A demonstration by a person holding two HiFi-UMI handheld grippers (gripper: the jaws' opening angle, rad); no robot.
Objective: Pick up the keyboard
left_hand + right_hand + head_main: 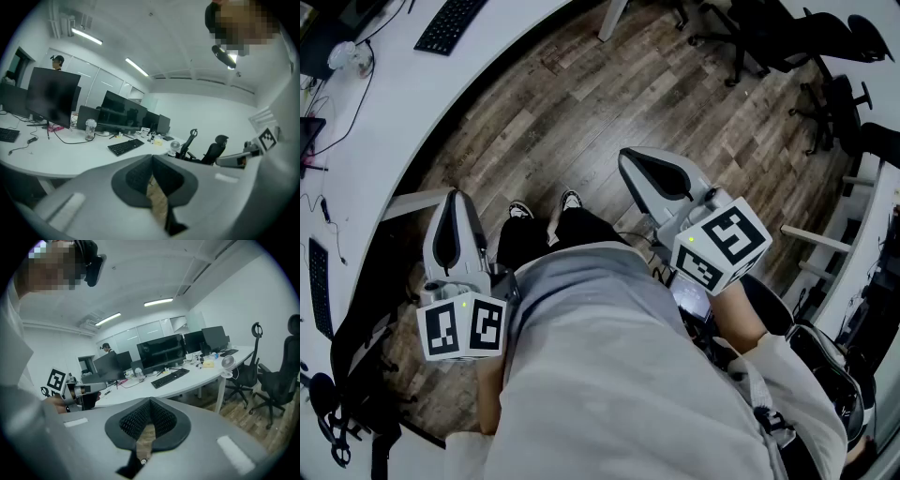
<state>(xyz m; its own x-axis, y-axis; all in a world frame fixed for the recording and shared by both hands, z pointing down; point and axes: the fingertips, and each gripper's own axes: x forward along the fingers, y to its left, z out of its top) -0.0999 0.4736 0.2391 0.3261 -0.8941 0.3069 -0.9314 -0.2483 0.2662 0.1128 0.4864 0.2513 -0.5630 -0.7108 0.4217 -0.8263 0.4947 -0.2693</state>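
The keyboard (450, 23) lies flat on the curved white desk (394, 103), at the top left of the head view, well apart from both grippers and touched by neither. The person holds the left gripper (453, 204) and the right gripper (639, 169) close in front of the body, above the wooden floor (609, 84), with the person's shoes (520, 211) showing between them. Both grippers point away from the body toward the desk side of the room. In the left gripper view, the left gripper (152, 161) has its jaws pressed together at the tips with nothing between them. Only a strip of floor shows through the slot behind the tips. The keyboard (125, 146) sits beyond and a little left of the jaw tips, near the desk's front edge, with a clear bottle (90, 130) and a row of dark monitors (51, 96) farther back on the desk (56, 157). In the right gripper view, the right gripper (150, 404) is likewise closed on nothing, tips meeting. The keyboard (169, 378) lies past the tips and slightly to the right, on the desk (201, 378) in front of the monitors (159, 350). A small white fan (228, 363) stands near the desk's end, and black office chairs (276, 380) stand on the floor to the right.
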